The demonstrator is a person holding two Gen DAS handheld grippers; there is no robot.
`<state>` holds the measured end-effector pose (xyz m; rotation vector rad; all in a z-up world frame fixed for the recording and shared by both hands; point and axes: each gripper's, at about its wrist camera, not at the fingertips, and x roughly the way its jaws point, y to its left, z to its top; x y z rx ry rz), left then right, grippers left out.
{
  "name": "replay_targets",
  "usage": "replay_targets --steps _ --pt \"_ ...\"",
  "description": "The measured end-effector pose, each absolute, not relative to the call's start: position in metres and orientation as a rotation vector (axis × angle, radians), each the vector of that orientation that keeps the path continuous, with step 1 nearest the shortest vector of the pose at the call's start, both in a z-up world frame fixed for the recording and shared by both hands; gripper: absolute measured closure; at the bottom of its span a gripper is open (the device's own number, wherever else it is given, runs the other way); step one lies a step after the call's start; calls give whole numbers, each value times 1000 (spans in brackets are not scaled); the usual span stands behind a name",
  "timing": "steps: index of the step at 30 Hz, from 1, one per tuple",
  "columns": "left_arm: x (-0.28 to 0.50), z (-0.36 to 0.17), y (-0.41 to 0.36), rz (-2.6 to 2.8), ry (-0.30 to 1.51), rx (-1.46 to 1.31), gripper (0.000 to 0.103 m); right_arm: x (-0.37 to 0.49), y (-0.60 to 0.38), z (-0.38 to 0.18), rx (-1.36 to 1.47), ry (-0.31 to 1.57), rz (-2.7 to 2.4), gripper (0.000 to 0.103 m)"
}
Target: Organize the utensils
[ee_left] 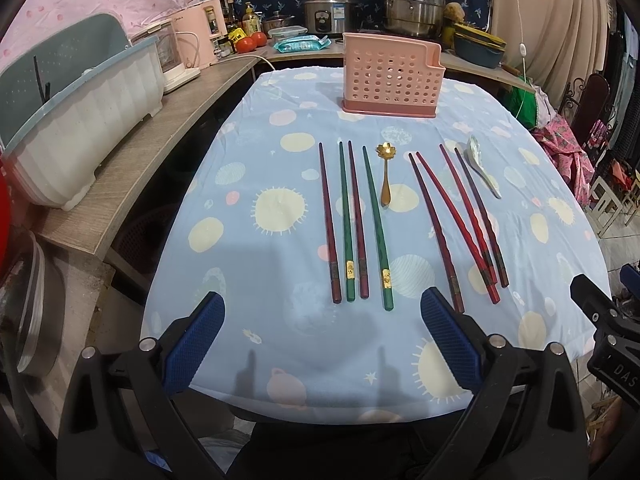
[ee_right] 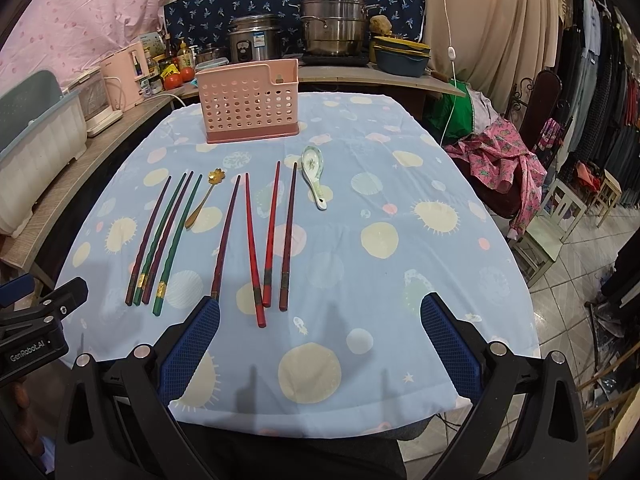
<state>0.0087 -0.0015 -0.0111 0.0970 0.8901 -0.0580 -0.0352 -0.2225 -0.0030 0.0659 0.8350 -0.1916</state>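
Observation:
A pink perforated utensil holder stands at the far end of the table. Several chopsticks lie in two groups: dark red and green ones on the left, red and maroon ones on the right. A small gold flower-shaped spoon lies between the groups. A white ceramic spoon lies furthest right. My left gripper hovers open over the near table edge, holding nothing. My right gripper is open and empty too, just right of the red group.
The table wears a light blue cloth with sun patterns. A wooden counter at left carries a white dish-drainer bin and a pink appliance. Pots stand behind the holder. A chair with clothes is at right.

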Motion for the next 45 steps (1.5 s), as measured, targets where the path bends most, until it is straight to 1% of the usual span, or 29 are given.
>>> replay_targets --steps 23,32,40,41,42,44,45 --pt "21 -18 -3 -58 912 96 9 -27 -222 -10 81 855 -184 7" --pt "62 -52 26 -20 998 17 9 -11 -237 -22 120 890 -198 7" --pt "93 -80 27 -6 1035 51 10 12 -244 -34 138 919 -196 7" --pt "97 -84 27 -10 1045 48 11 15 -244 -35 139 922 -196 7" --pt "99 -88 28 -12 1056 44 17 18 -245 -36 141 924 -197 7" --pt "104 -95 31 -26 1085 26 26 24 -248 -38 145 924 -195 7" --pt "105 -98 33 -41 1095 3 29 29 -248 -39 148 922 -193 7"
